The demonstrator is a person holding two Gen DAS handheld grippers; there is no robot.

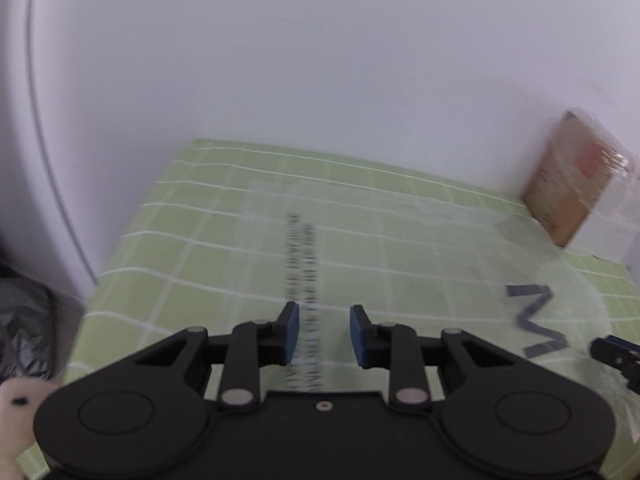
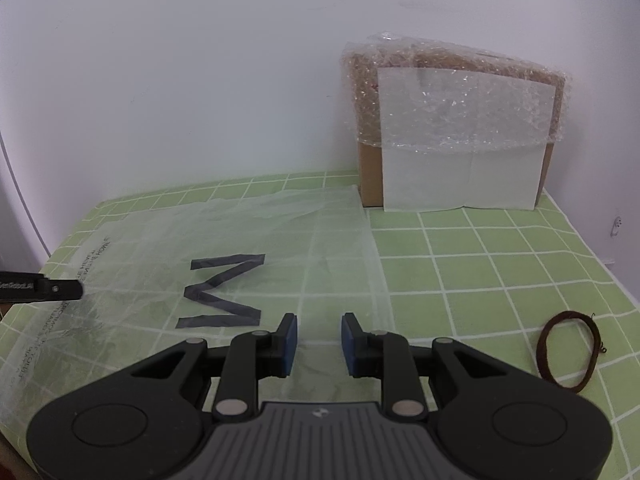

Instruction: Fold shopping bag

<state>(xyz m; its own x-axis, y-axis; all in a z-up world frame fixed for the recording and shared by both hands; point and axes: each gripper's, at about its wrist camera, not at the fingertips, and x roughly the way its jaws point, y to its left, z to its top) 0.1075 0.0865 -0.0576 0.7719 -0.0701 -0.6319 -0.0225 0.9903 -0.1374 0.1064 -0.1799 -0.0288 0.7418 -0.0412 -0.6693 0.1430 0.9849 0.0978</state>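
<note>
A thin, clear plastic shopping bag (image 2: 260, 232) lies flat on a green checked tablecloth (image 2: 500, 272). A dark grey M-shaped mark (image 2: 224, 292) is on the bag, and lines of small black print (image 1: 304, 264) run along its left part. My left gripper (image 1: 324, 334) hovers over the print, its blue pads apart and nothing pinched between them. My right gripper (image 2: 319, 340) stands open over the bag's near edge, just right of the M, also holding nothing. The left gripper's tip (image 2: 60, 289) shows at the left edge of the right wrist view.
A cardboard box (image 2: 370, 176) capped with bubble wrap and fronted by white paper stands against the white wall at the back right. A brown cord loop (image 2: 570, 352) lies on the cloth at the right. Dark crumpled plastic (image 1: 24, 332) sits beyond the table's left edge.
</note>
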